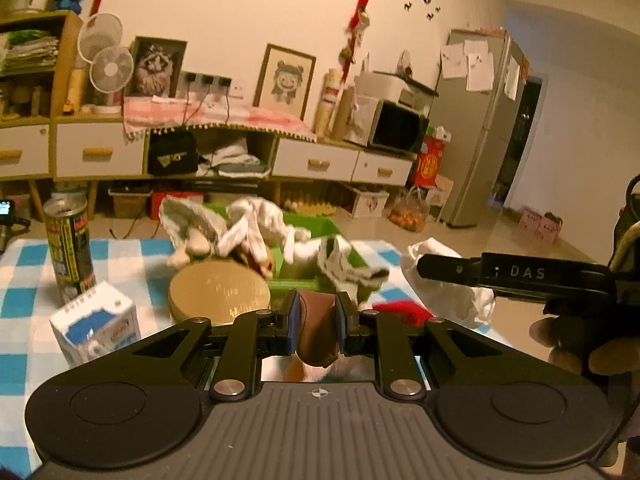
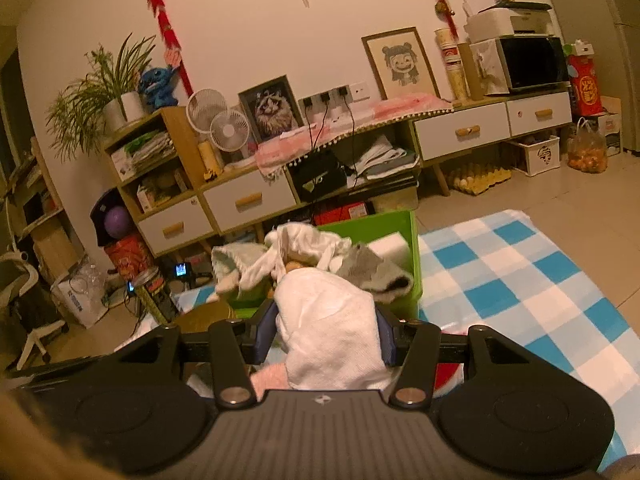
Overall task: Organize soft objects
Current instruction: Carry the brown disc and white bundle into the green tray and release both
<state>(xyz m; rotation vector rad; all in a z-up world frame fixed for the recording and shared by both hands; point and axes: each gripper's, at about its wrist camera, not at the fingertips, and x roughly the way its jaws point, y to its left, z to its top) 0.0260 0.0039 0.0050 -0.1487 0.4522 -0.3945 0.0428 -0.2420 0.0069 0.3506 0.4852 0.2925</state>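
Nearest the lens, the right hand-held gripper (image 2: 326, 338) is clamped on a bunched white cloth (image 2: 332, 328), its long axis running away from the camera toward the green bin (image 2: 396, 228) heaped with pale soft items. The left hand-held gripper (image 1: 316, 320) pinches a brown soft piece (image 1: 316, 330), standing roughly upright and pointing forward. Below lies the blue-and-white checked surface (image 2: 520, 264), with a round gold tin (image 1: 218, 292), a tall can (image 1: 68, 248) and a small carton (image 1: 96, 324). Behind stands a low white-drawered cabinet (image 1: 96, 152).

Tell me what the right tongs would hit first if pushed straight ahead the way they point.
Probably the green bin heaped with cloths, directly ahead of the right tongs, which already clamp a white cloth; depth is uncertain.
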